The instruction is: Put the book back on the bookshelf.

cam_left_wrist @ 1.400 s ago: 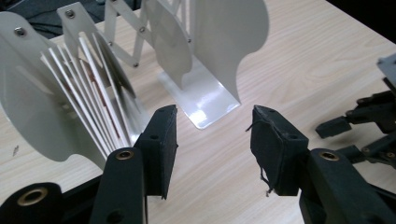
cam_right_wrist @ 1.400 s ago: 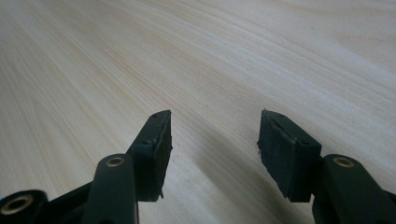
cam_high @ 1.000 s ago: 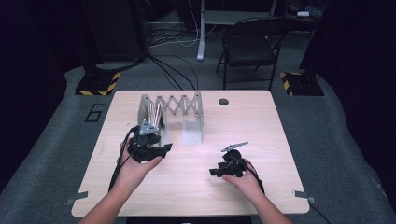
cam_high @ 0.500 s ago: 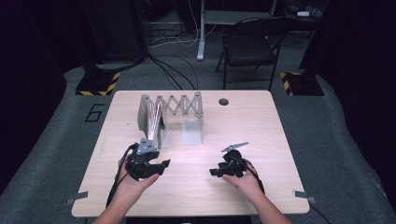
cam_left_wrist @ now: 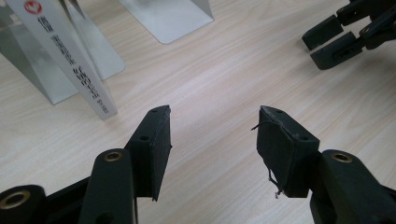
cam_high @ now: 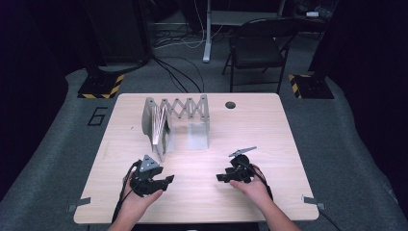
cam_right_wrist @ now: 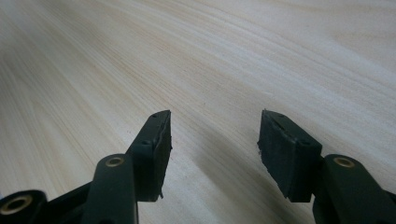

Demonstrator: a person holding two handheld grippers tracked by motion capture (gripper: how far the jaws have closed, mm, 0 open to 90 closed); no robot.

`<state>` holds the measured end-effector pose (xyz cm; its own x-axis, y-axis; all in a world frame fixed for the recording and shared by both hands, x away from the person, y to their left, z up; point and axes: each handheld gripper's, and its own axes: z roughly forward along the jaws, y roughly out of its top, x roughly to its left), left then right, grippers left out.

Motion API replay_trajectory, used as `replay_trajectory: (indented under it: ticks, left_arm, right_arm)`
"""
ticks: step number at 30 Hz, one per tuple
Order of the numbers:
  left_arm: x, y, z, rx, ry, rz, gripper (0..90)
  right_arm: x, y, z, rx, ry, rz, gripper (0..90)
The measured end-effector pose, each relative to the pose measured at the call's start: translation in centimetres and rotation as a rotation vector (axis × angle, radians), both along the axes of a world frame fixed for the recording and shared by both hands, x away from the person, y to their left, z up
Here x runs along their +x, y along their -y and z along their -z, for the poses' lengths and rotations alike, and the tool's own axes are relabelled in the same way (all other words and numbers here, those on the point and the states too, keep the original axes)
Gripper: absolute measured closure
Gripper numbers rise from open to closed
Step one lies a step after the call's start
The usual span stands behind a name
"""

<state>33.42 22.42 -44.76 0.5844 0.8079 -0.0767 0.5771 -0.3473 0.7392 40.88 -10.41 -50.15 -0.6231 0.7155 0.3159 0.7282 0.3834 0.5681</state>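
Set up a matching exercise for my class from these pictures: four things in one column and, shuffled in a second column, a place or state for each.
Things
1. left gripper
2. right gripper
3. expanding metal rack
4. folding chair

Places or states
A. on the floor beyond the table
B. far half of the tabletop, plates bunched at its left end
C. low over the near right tabletop, jaws apart, nothing between
D. near left tabletop, just in front of the rack, jaws apart, nothing between

Pairs: 1-D, 2-C, 3-B, 4-A

Matt pale wood-grain table (cam_high: 269, 125); brushed metal rack (cam_high: 159, 120); matt black fingers (cam_left_wrist: 154, 140)
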Motion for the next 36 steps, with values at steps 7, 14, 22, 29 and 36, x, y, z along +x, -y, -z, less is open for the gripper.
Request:
replay_trajectory:
  ticks: [7, 14, 22, 29, 36]
  left_arm:
    - [0.1, -0.9, 1.8, 0.003, -0.007, 0.004, 44.7]
    - [0.7, -1.8, 2.8, 0.006, -0.007, 0.008, 44.4]
    - [1.8, -3.2, 4.5, 0.009, -0.039, -0.026, 44.4]
    - [2.6, -4.0, 5.1, 0.015, -0.046, -0.061, 44.0]
    - [2.9, -3.9, 5.4, 0.04, -0.027, -0.102, 43.3]
  right_arm:
    - [0.0, 0.0, 0.0, 0.002, -0.012, 0.004, 44.1]
    - [0.0, 0.1, 0.0, 0.001, -0.007, 0.003, 44.1]
    - [0.0, 0.1, 0.0, -0.001, -0.003, 0.003, 44.1]
    - [-0.1, 0.0, 0.1, -0.005, 0.009, 0.002, 44.1]
    - [-0.1, 0.3, 0.1, 0.006, 0.002, 0.017, 44.1]
